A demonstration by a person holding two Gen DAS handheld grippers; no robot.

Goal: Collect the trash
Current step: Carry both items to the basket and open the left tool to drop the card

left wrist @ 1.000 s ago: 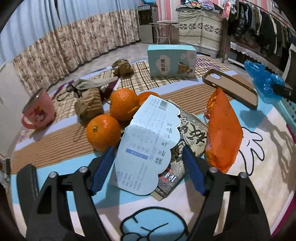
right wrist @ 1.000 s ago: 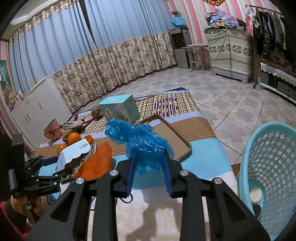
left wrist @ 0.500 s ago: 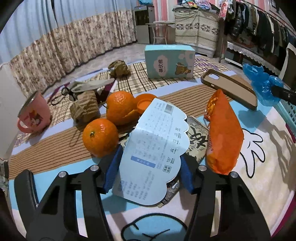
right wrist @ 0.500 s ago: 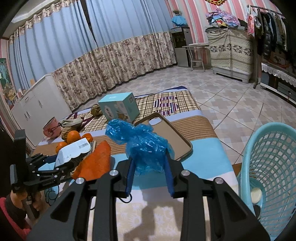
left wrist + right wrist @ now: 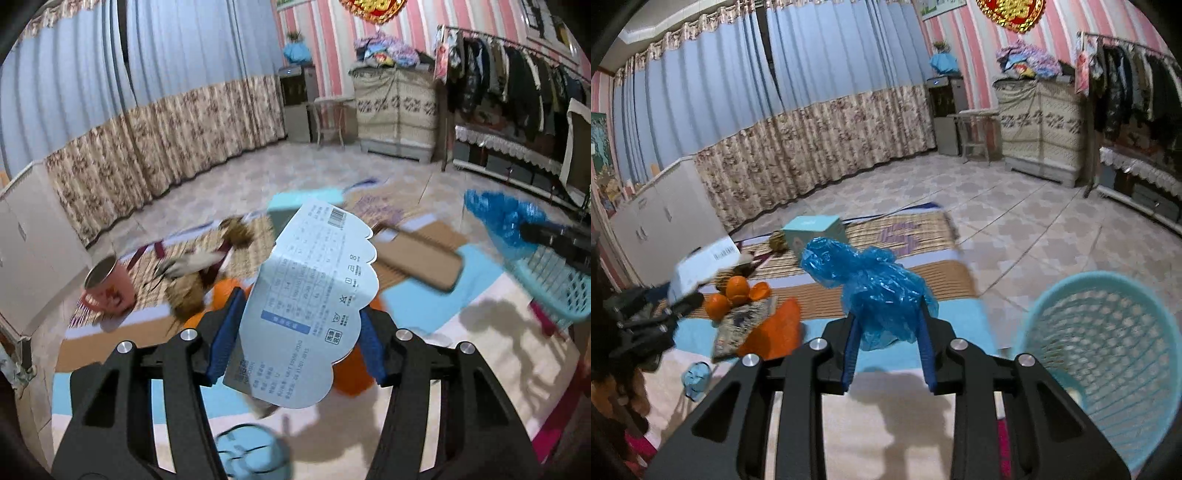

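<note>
Left gripper (image 5: 297, 341) clenched on paper tag (image 5: 314, 306), lifted clear of mat (image 5: 424, 306). Blue bag (image 5: 877, 295) pinched by right gripper (image 5: 888, 349), probably bound for basket (image 5: 1108, 354) alongside.

A pale blue paper tag (image 5: 310, 306) with a scalloped edge and a barcode stands tilted, pinched above the table. A crumpled blue plastic bag (image 5: 875, 291) is held aloft beside the turquoise mesh basket (image 5: 1108, 354).
</note>
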